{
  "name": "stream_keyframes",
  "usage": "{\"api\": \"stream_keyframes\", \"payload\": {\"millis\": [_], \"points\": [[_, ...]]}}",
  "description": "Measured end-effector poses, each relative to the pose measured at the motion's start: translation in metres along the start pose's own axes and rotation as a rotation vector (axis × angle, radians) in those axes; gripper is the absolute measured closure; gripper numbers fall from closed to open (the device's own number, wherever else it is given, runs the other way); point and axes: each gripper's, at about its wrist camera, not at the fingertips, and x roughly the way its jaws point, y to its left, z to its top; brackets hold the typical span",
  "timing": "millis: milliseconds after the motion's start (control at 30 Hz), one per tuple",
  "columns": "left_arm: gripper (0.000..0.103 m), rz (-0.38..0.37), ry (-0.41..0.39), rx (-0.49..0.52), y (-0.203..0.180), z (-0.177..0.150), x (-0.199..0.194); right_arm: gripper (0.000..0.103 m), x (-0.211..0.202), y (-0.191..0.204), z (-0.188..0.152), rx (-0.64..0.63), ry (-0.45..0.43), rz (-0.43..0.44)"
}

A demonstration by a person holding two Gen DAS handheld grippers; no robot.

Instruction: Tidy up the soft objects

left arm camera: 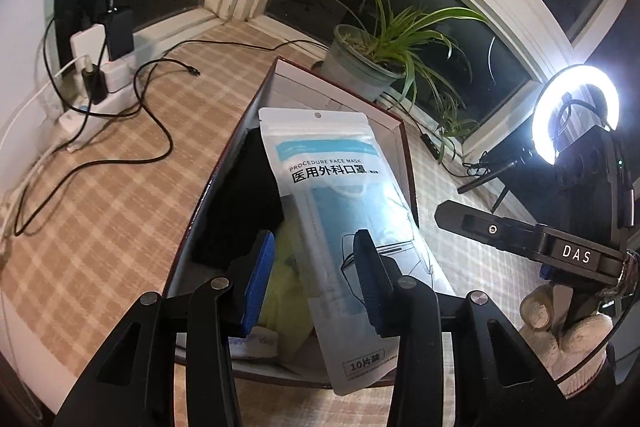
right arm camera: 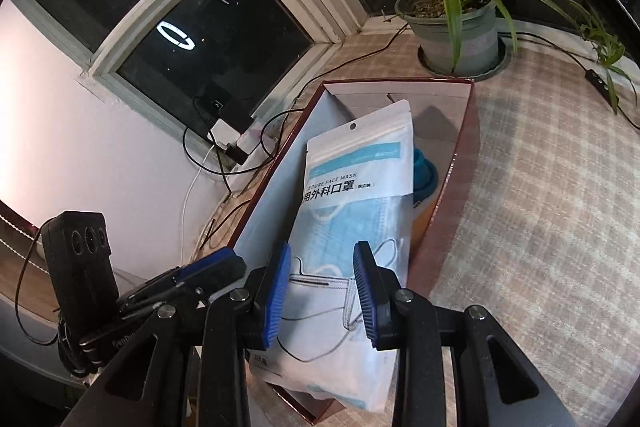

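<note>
A white and blue packet of face masks (left arm camera: 340,211) lies slanted across a long dark red box (left arm camera: 224,163), its lower end over the box's near rim. It also shows in the right wrist view (right arm camera: 352,227), in the same box (right arm camera: 452,195). Under it lie a black soft item (left arm camera: 236,203), a yellow cloth (left arm camera: 288,291) and a blue and orange item (right arm camera: 426,183). My left gripper (left arm camera: 314,283) is open above the packet's lower half. My right gripper (right arm camera: 322,295) is open, its blue pads on either side of the packet without pressing it.
A potted spider plant (left arm camera: 372,63) stands behind the box on the checked tablecloth (left arm camera: 104,195). Chargers and cables (left arm camera: 96,67) lie at the far left by the window. A lit ring light (left arm camera: 576,111) stands at the right. The left gripper's body (right arm camera: 80,267) shows at lower left.
</note>
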Motion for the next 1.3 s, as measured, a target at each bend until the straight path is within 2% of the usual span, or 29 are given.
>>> {"api": "stream_keyframes", "payload": {"millis": [167,267,433,533,633,900,1067,1300], "points": [[0.059,0.009,-0.014,0.002,-0.007,-0.005,-0.011,0.071,-0.010,-0.004,-0.006,-0.013,-0.009,-0.015],[0.051,0.029,-0.032,0.025,-0.018,-0.010,-0.016,0.059,-0.022,-0.005,-0.012,-0.040,-0.027,-0.028],[0.039,0.066,-0.048,0.068,-0.043,-0.021,-0.024,0.053,-0.042,-0.009,-0.024,-0.079,-0.056,-0.061],[0.034,0.091,-0.063,0.087,-0.056,-0.027,-0.028,0.043,-0.055,-0.016,-0.032,-0.083,-0.084,-0.079],[0.031,0.112,-0.070,0.102,-0.071,-0.033,-0.031,0.042,-0.068,-0.022,-0.039,-0.097,-0.101,-0.098],[0.030,0.154,-0.093,0.122,-0.106,-0.051,-0.036,0.037,-0.104,-0.035,-0.060,-0.158,-0.155,-0.151],[0.030,0.212,-0.107,0.135,-0.124,-0.062,-0.039,0.035,-0.121,-0.042,-0.071,-0.177,-0.181,-0.156],[0.030,0.263,-0.152,0.137,-0.143,-0.073,-0.053,0.033,-0.145,-0.036,-0.086,-0.263,-0.225,-0.208]]}}
